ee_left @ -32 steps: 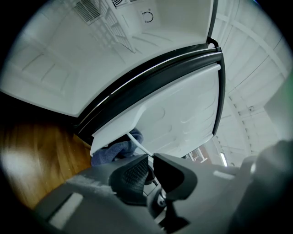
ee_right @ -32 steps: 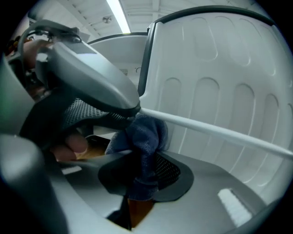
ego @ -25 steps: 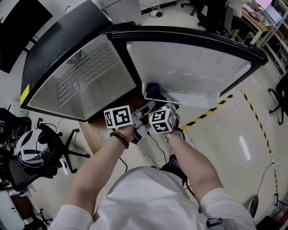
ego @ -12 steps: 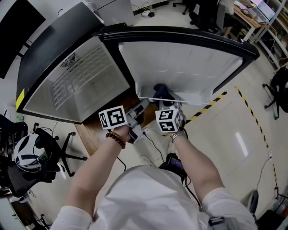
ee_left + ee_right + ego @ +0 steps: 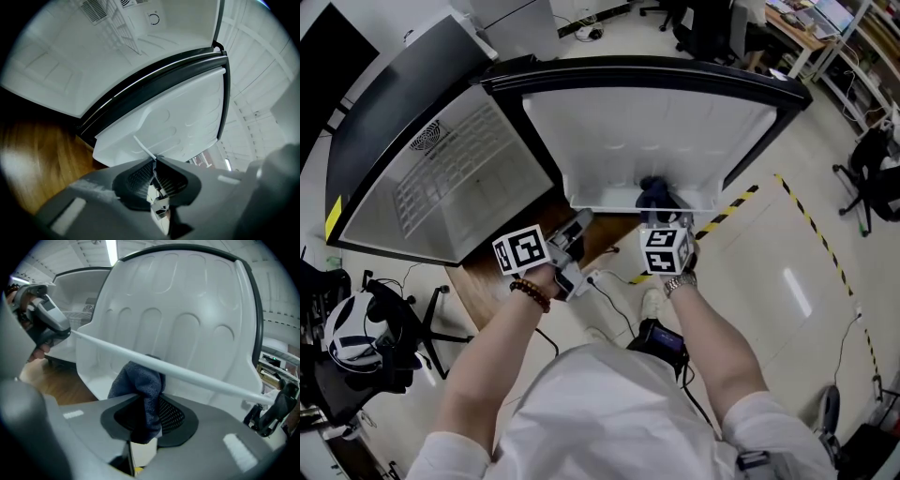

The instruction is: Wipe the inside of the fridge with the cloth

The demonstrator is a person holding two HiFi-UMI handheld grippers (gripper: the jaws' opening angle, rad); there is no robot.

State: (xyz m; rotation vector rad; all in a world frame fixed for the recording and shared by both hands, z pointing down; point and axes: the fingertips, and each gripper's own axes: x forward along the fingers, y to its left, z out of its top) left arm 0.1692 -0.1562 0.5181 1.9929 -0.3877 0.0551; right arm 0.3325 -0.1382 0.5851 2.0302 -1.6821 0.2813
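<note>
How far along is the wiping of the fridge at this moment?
Done: the fridge door stands open, and the cloth is clamped in the right gripper. In hand: the cloth sits in the door shelf behind the white rail, which the left gripper pinches. Left: the main compartment; whether it was wiped cannot be seen.

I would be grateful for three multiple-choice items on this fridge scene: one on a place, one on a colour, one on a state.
1. Where is the cloth? A between the right gripper's jaws, by the white rail; B on the floor; C on the wire shelf.
2. Its colour? A white; B dark blue; C yellow.
3. The fridge door is: A shut; B open; C taken off.
Key: A, the jaws pinch it; B, dark blue fabric shows; B, its white inner side faces out.
</note>
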